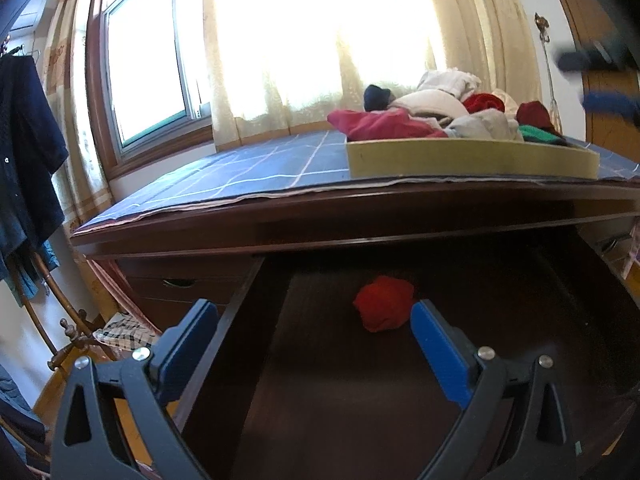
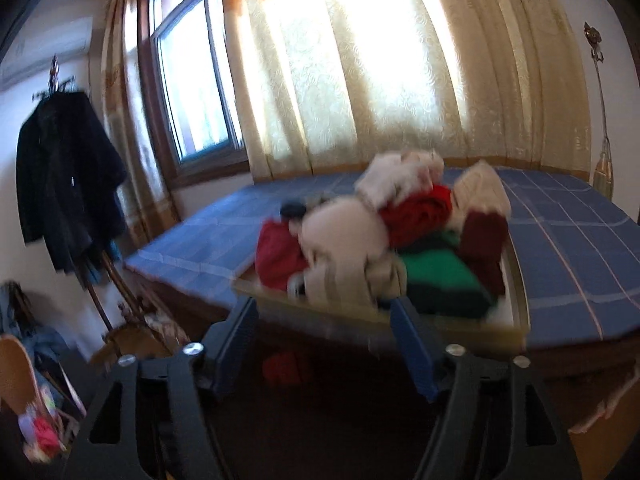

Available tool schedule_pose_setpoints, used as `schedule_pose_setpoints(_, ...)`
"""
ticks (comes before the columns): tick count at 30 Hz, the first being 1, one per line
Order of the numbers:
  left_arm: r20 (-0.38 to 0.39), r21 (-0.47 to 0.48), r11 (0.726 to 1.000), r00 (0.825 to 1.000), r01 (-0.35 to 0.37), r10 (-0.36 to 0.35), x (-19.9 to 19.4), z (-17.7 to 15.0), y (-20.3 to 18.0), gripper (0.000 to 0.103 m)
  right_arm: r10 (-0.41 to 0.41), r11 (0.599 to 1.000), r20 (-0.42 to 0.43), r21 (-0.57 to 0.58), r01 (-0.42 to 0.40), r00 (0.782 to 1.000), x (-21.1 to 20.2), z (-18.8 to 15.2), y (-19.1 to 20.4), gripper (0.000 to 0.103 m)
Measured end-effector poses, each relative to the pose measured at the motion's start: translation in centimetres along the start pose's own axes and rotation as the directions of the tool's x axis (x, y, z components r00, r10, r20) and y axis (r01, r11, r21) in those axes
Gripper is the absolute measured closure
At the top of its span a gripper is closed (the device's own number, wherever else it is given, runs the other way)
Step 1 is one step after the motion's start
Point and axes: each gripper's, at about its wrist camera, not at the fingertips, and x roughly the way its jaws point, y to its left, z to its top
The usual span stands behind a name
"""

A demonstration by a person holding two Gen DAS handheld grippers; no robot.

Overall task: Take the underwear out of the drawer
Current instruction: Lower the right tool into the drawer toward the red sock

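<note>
I see one red underwear (image 1: 384,303) lying in the open drawer (image 1: 520,320). My left tongs (image 1: 316,320) stand wide and empty; my right tongs (image 2: 326,318) gape, holding nothing.

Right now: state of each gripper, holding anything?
Left gripper: open, empty, over the drawer.
Right gripper: open, empty.

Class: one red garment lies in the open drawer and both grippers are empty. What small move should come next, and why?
Probably lower the left gripper onto the red garment and close. Its jaws stand open with nothing between them, the bundle lies just beyond its tips on the drawer floor, and the tray above already holds a pile.
</note>
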Motion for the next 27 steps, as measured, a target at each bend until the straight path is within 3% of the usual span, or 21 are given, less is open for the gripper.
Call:
schedule_pose_setpoints(5, -0.01, -0.025, 1.0, 1.0, 0.014, -0.014, 0.1, 0.1, 0.4, 0.004, 0.014, 1.0, -0.138, 0.018, -0.012, 0.99, 1.2, -5.0, -0.3, 0.029)
schedule_pose_setpoints(11, -0.029, -0.056, 0.998, 0.999, 0.021, -0.022, 0.3, 0.3, 0.8, 0.003, 0.088, 0.992, -0.284, 0.114, -0.058, 0.955, 4.3, -8.1, -0.7, 0.029)
schedule_pose_setpoints(21, -0.019, -0.054, 0.998, 1.0, 0.018, -0.019, 0.2, 0.1, 0.7, 0.003, 0.093, 0.977, -0.378, 0.212, -0.012, 0.921, 5.1, -13.2, -1.7, 0.029)
schedule_pose_setpoints(27, -0.056, -0.136, 0.991, 0.998, 0.004, -0.012, 0.5, 0.5, 2.8, 0.003, 0.122, 0.967, -0.37, 0.255, -0.026, 0.921, 4.0, -14.6, -2.2, 0.029)
